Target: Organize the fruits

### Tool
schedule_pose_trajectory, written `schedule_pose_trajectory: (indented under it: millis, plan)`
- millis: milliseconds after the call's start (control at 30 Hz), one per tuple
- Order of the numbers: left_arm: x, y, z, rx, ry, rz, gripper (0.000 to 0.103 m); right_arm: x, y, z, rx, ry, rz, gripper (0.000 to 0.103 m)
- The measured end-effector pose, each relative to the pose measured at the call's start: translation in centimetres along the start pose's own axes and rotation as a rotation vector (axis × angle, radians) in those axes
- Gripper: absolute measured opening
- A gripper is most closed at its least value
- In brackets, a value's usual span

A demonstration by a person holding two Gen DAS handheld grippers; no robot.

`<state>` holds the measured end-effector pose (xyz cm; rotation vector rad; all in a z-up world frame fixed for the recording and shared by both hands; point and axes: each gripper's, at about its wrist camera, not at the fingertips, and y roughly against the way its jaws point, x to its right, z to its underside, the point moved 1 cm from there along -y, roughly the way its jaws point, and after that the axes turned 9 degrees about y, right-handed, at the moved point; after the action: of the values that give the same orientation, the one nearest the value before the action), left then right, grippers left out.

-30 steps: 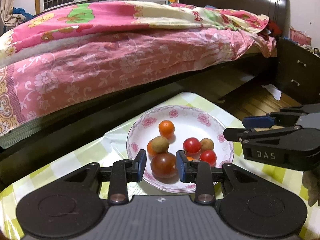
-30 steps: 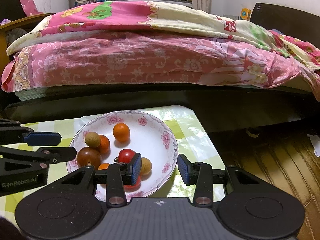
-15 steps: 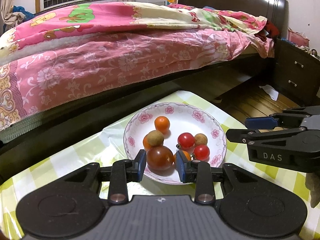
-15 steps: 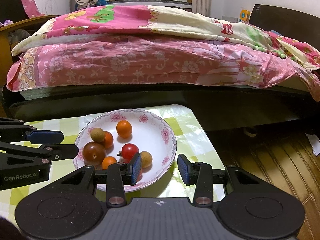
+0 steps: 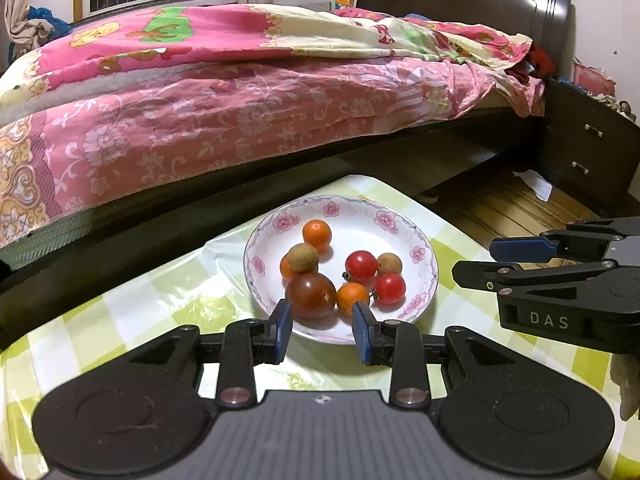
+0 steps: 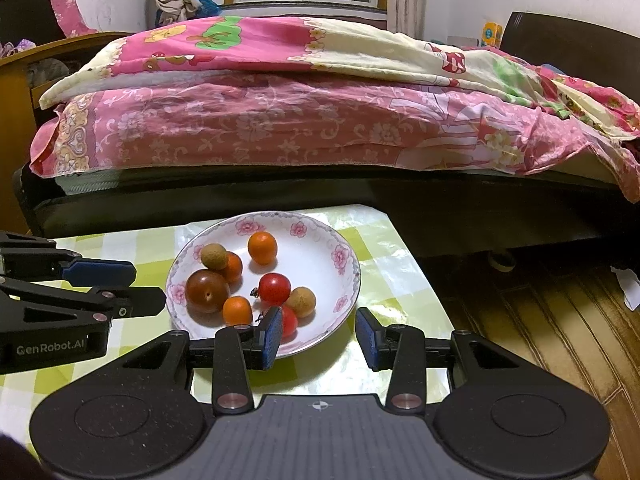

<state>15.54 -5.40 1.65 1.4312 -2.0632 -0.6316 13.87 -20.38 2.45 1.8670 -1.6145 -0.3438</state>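
Here is the plate, white with a pink flower rim, sitting on the green checked tablecloth, and all 8 fruits are gathered inside it. The left gripper hangs just short of the plate's near rim, jaws apart and nothing between them, lined up with the big dark tomato. The right gripper sits at the plate's near right edge, jaws spread wide too, empty.

How do these handle? My read: the dark tomato is the heaviest and the softest-skinned, smooth and slippery, so it wants a gentle squeeze across its widest middle. The 2 red cherry tomatoes and look light, glossy and easy to burst or squirt free; pinch at the equator, clear of the stems. The 3 small oranges, one up at the back, look firmer with a grippier peel. The 2 brown rough-shelled fruits and seem light and brittle. One perches against an orange and would likely roll if nudged.

Now the writing: the right gripper's body reads "DAS" in the left wrist view, and the left gripper's body reads "GenRobot.AI" in the right wrist view. No other legible labels.
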Motion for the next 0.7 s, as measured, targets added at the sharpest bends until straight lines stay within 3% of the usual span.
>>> schedule_pose_trajectory:
  millis: [700]
  plan:
    - [0.9,3.0,2.5,-0.012,0.007,0.007,0.040,-1.1,3.5,2.3,-0.001,-0.012,-0.023,0.036]
